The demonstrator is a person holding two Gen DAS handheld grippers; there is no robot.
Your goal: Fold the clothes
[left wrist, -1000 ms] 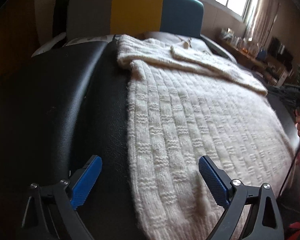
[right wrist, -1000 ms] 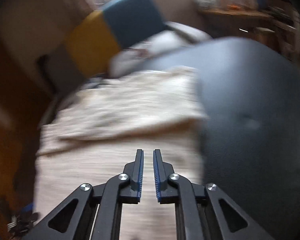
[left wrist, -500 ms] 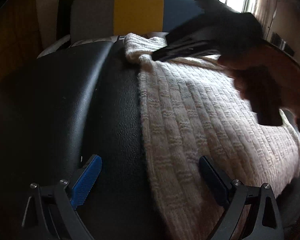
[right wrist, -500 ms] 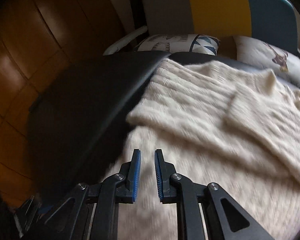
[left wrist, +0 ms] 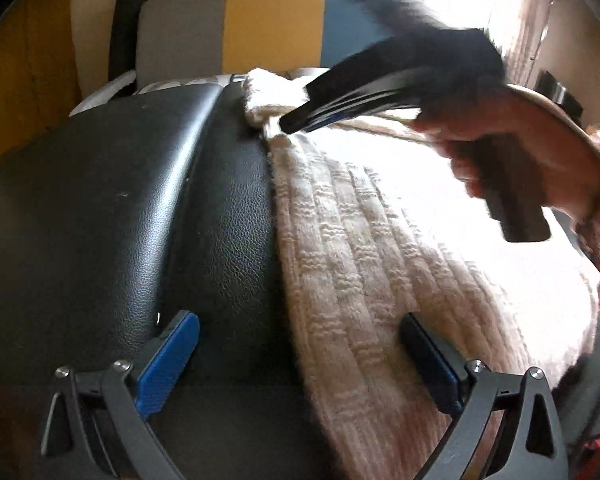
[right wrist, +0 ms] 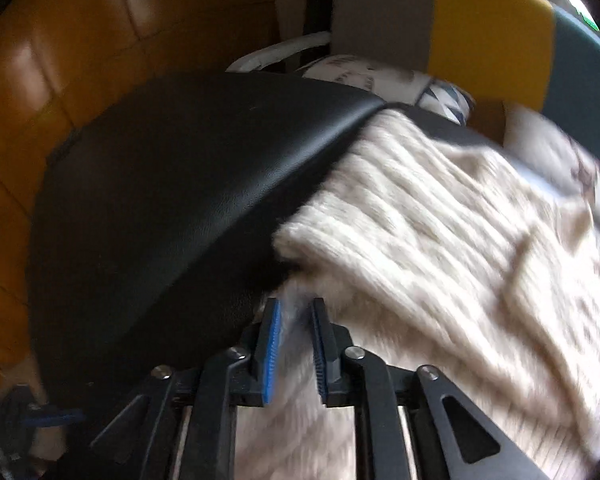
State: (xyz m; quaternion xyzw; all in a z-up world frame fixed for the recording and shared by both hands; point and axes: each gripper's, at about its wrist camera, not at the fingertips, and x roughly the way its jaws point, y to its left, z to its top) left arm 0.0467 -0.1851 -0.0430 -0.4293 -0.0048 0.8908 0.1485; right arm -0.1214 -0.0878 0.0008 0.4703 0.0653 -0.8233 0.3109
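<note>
Sweater (left wrist: 380,264), cream and chunky-knit, lies spread over a black padded surface (left wrist: 112,208) that looks like a leather-covered bench, its left edge running down the middle of the left wrist view and a folded-over sleeve (right wrist: 400,216) lying across its far end. A second ago the right tool (right wrist: 294,344) was off at the right side with only a sliver of a hand showing; now it has swung across to the far left corner of the garment, its tips at the knit right beside the sleeve fold, and the hand (left wrist: 516,160) that carries it fills the upper right of the left wrist view. Its jaws, nearly together a second ago, are opening: a narrow gap stands between the blue pads, with fuzzy knit showing in that gap, though the pads do not appear to press on it yet. The left tool (left wrist: 300,364) has hardly shifted; it hovers wide open at the near end, straddling the sweater's left edge, one pad over black leather and the other over the knit, gripping nothing.

Both tools now sit along the same left edge, near and far. This reads as the set-up for pinching that side and carrying it rightward across the body.
</note>
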